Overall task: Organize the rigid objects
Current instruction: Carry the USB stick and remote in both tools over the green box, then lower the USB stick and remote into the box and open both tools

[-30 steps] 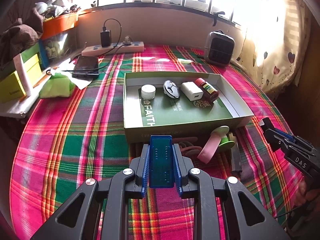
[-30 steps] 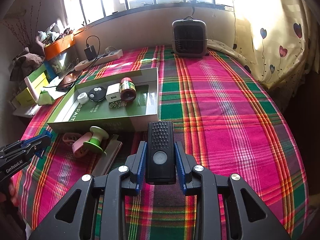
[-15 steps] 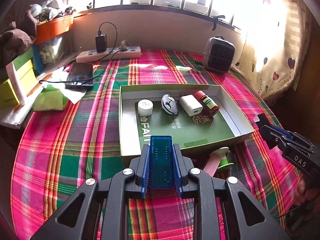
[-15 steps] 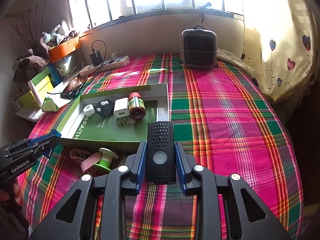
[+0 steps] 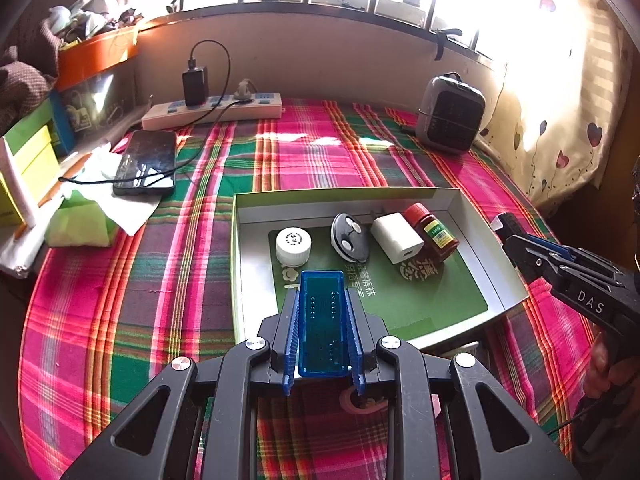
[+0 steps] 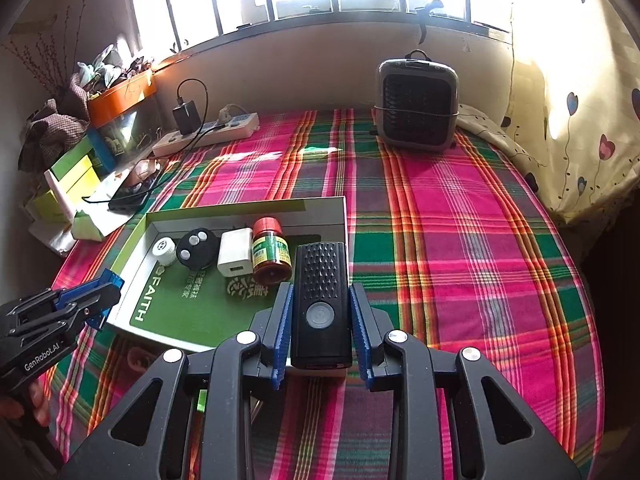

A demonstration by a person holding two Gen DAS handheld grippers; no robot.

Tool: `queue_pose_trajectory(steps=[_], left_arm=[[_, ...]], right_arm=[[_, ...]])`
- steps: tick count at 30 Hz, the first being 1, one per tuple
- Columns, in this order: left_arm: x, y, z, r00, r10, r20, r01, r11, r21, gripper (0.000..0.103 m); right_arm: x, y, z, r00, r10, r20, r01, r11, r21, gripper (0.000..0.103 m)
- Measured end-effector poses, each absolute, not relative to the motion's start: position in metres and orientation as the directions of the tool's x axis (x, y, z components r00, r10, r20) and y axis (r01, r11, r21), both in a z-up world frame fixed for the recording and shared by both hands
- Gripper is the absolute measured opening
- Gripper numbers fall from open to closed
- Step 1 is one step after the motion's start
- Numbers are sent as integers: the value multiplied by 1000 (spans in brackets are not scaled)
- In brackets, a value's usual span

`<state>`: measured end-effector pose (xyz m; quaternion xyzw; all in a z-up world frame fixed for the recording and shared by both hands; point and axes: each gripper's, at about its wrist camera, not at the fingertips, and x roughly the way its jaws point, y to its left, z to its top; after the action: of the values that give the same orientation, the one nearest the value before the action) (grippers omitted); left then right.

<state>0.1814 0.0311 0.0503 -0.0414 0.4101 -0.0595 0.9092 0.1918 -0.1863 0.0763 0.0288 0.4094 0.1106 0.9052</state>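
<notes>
Left gripper [image 5: 322, 334] clamped on a translucent blue block [image 5: 322, 322], jaws pressed flat against both long sides, block standing lengthwise between them with its far end projecting past the fingertips. Held above the near-left part of the green box [image 5: 502, 276], over the near wall. Right gripper [image 6: 320, 330] closed on a black ridged device [image 6: 320, 304] with a round button on its face, jaws tight to its two long sides, far end projecting ahead. Positioned over the box's near-right corner, close to its right wall. Inside the box, against the far wall, one row from left: white cap [image 5: 293, 245], black two-button fob [image 5: 350, 237], white charger [image 5: 396, 238], red-capped bottle [image 5: 430, 232], lying on its side. Row items close together, charger and bottle touching. Green floor of the box nearer than the row bare, wide open room there. Box resting on the plaid-covered desk [image 6: 460, 240]; cloth to the right of the box unoccupied up to the heater [image 6: 416, 104] at the far edge. Left of the box: phone [image 5: 146, 164], power strip [image 5: 212, 110] and stacked cartons, well apart from it. Pinkish item partly hidden beneath the left jaws, just outside the near wall; identity not determinable.
</notes>
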Motion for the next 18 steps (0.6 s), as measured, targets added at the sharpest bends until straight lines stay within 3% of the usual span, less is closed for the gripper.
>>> queue_pose_trajectory(steps=[18], left_arm=[[219,34,26,614,-151,-775,68,988,-138,21]], right_arm=[[253,-165,57,587,233,-775,-209,969,133,29]])
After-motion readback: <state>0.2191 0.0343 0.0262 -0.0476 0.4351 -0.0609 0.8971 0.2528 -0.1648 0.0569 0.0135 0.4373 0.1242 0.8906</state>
